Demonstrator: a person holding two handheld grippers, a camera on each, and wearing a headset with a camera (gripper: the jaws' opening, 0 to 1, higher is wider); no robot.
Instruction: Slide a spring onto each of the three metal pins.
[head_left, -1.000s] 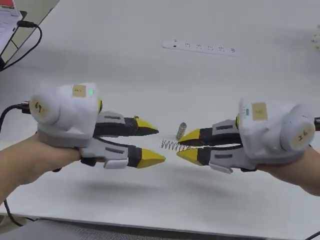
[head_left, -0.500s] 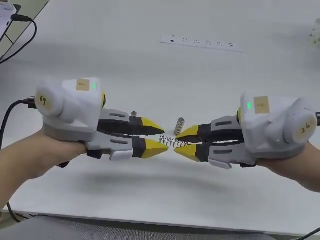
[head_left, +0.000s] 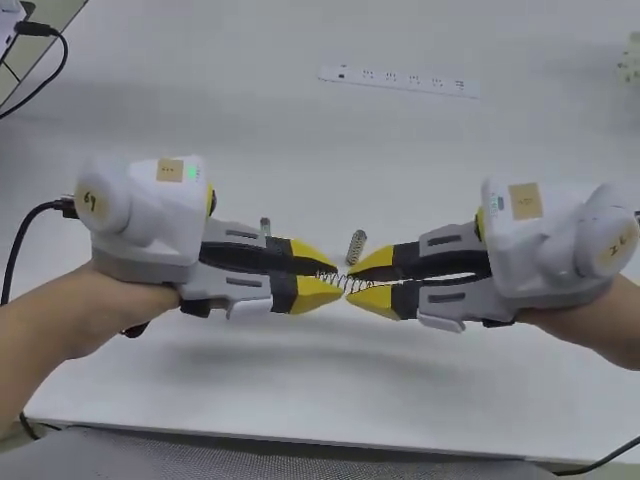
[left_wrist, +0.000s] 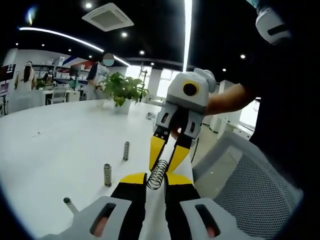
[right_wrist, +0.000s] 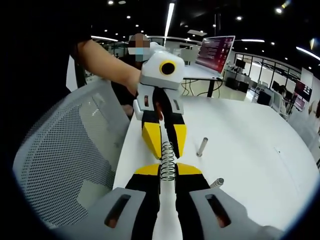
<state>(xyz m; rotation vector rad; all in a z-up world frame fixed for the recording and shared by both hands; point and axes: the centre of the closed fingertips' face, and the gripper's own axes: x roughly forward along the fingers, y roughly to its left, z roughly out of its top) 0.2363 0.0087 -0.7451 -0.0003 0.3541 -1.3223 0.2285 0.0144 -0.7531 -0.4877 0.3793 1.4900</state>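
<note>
A loose steel spring (head_left: 344, 281) hangs in the air between my two grippers, above the white table (head_left: 300, 130). My left gripper (head_left: 333, 279) is shut on one end and my right gripper (head_left: 354, 282) on the other, tip to tip. The left gripper view has the spring (left_wrist: 157, 174) in my left gripper (left_wrist: 156, 179), with the right gripper (left_wrist: 167, 154) facing it. Two pins wear springs (left_wrist: 126, 150) (left_wrist: 107, 174); a bare pin (left_wrist: 67, 202) stands nearer. In the right gripper view the spring (right_wrist: 168, 160) runs from my right gripper (right_wrist: 167, 171) to the left gripper (right_wrist: 164, 144).
A white power strip (head_left: 400, 80) lies far back on the table. A black cable (head_left: 30, 70) runs at the far left. One sprung pin (head_left: 356, 243) and the bare pin (head_left: 265, 225) stand just behind the grippers. A mesh chair (right_wrist: 65, 150) sits at the table's near edge.
My left gripper moved right and shut on the free end of the spring held by the right gripper. The tips now nearly meet.
</note>
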